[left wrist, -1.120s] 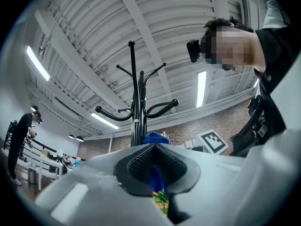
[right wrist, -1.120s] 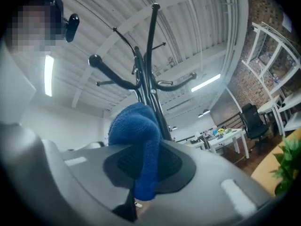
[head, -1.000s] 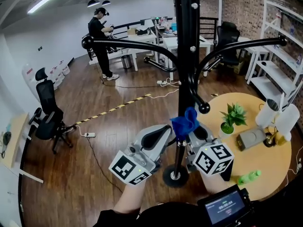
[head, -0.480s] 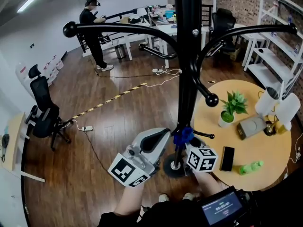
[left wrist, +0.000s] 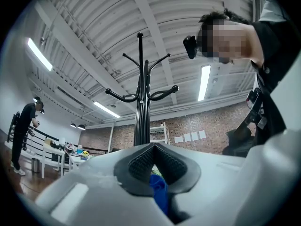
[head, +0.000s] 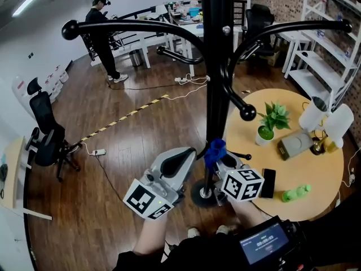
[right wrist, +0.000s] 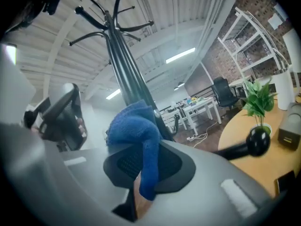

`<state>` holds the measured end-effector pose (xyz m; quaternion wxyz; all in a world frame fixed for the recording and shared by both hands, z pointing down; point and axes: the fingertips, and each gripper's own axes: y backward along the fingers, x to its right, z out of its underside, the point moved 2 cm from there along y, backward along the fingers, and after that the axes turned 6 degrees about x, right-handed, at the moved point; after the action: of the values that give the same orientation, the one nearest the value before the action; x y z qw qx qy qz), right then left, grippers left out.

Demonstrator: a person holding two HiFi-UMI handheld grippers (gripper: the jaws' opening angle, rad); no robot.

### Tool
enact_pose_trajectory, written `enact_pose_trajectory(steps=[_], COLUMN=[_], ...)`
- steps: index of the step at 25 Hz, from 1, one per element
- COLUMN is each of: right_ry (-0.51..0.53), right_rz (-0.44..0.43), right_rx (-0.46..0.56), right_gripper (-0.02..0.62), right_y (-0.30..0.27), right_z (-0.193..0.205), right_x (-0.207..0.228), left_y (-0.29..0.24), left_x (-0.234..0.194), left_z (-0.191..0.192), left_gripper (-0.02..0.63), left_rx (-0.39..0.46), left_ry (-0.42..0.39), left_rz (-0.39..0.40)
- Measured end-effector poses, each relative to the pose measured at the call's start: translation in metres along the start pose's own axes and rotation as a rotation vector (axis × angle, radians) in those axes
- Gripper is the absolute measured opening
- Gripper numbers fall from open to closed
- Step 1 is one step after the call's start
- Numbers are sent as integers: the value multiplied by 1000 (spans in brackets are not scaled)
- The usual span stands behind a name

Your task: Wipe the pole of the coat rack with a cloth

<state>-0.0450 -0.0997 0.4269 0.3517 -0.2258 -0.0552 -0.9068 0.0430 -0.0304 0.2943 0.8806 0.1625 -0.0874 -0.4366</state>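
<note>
The black coat rack pole (head: 217, 66) rises from its round base (head: 204, 195) in the middle of the head view. A bunched blue cloth (head: 214, 150) presses against the pole low down, just above a short side peg (head: 242, 156). My right gripper (head: 220, 159) is shut on the cloth (right wrist: 136, 131), which bulges above its jaws right beside the pole (right wrist: 124, 65). My left gripper (head: 192, 154) sits left of the pole, apart from it, jaws shut (left wrist: 154, 149), with a bit of blue (left wrist: 159, 192) showing low in the gap. The rack (left wrist: 141, 102) stands ahead of it.
A round wooden table (head: 316, 185) at the right carries a potted plant (head: 269, 120), a phone (head: 267, 183), a green bottle (head: 296, 193) and white lamps (head: 324, 120). White shelving (head: 327, 49) is behind it. An office chair (head: 48, 134), floor cables (head: 97, 152) and a standing person (head: 102, 35) are at the left.
The right gripper slid the blue cloth down the pole from hook height toward the base, then a little back up. The left gripper stayed beside the pole.
</note>
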Motion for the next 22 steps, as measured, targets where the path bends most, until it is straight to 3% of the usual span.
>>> enact_pose_trajectory(steps=[9, 18, 22], right_ry=[83, 116, 126], right_rz=[-199, -350, -370], right_rx=[250, 409, 417], right_gripper=[48, 48, 48], right_y=[5, 15, 15], right_z=[-133, -222, -235], right_x=[-67, -107, -118], left_y=[-24, -48, -48], left_x=[-10, -19, -19], left_z=[-25, -50, -61], left_gripper=[0, 2, 2], left_rx=[54, 104, 111], left_ry=[-61, -124, -143], left_rz=[35, 60, 58])
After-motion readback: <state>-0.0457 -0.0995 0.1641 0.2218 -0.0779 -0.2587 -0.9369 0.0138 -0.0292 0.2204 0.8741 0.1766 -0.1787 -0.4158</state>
